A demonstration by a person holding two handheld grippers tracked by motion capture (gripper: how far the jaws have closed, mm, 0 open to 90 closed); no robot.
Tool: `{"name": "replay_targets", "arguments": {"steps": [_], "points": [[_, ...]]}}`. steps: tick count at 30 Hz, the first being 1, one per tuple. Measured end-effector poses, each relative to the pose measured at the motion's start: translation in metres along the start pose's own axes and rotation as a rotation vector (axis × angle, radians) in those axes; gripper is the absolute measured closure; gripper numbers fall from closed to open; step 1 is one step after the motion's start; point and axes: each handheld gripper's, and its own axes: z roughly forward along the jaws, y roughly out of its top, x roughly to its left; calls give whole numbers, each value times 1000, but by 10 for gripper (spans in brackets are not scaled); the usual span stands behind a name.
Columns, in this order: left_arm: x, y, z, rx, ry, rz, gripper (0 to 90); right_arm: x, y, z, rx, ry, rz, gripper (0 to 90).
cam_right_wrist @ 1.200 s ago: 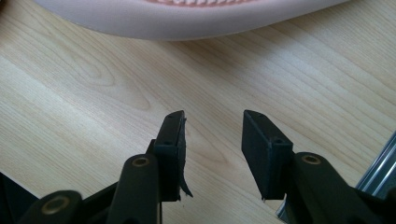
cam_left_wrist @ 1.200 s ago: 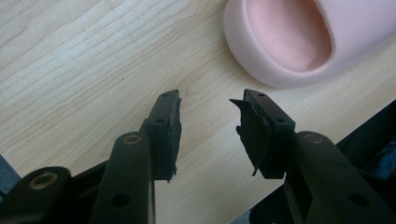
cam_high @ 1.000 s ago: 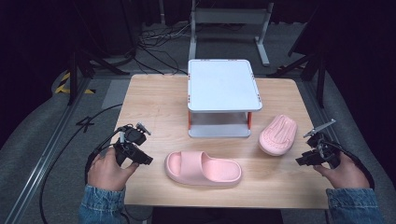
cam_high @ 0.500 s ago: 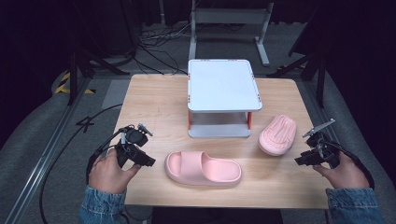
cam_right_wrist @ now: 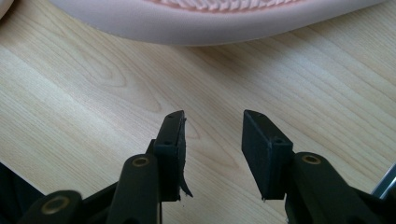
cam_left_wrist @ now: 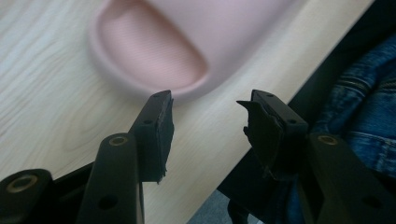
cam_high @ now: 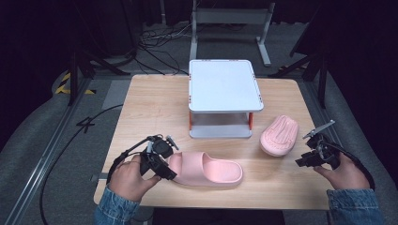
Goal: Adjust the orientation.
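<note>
Upright slipper (cam_high: 206,169) near table's front edge (cam_high: 211,206), left gripper (cam_high: 165,169) gaping at its heel, right gripper (cam_high: 304,160) gaping, empty.

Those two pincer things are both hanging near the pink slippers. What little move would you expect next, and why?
Probably the left gripper eases forward so its open jaws straddle the heel rim of the upright slipper, then closes. Its jaws stand apart right at that heel, one at the rim's edge, gripping nothing yet. The right gripper is open too, short of the upside-down slipper, so it seems further from a grasp.
</note>
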Motion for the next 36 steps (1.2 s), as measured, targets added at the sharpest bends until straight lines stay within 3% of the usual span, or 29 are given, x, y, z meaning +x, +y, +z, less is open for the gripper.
{"name": "replay_targets", "arguments": {"steps": [2,5,17,21,25,33,36], "points": [[-9,6,8,28,-24,42,507,0,-1,0,-2,1,2,590],[-15,10,15,54,-26,63,506,-2,-4,-2,-5,-2,10,592],[-26,22,46,138,-60,118,508,-2,-11,-1,-2,-2,20,591],[-25,28,56,171,-71,107,515,-2,-17,-3,1,-8,33,591],[-23,29,56,171,-72,104,527,-4,-19,-3,-1,-11,38,590],[-9,33,54,137,-10,43,533,-3,-23,-2,4,-15,45,586],[-1,35,54,103,32,-6,514,-3,-25,-1,5,-13,51,578]]}}
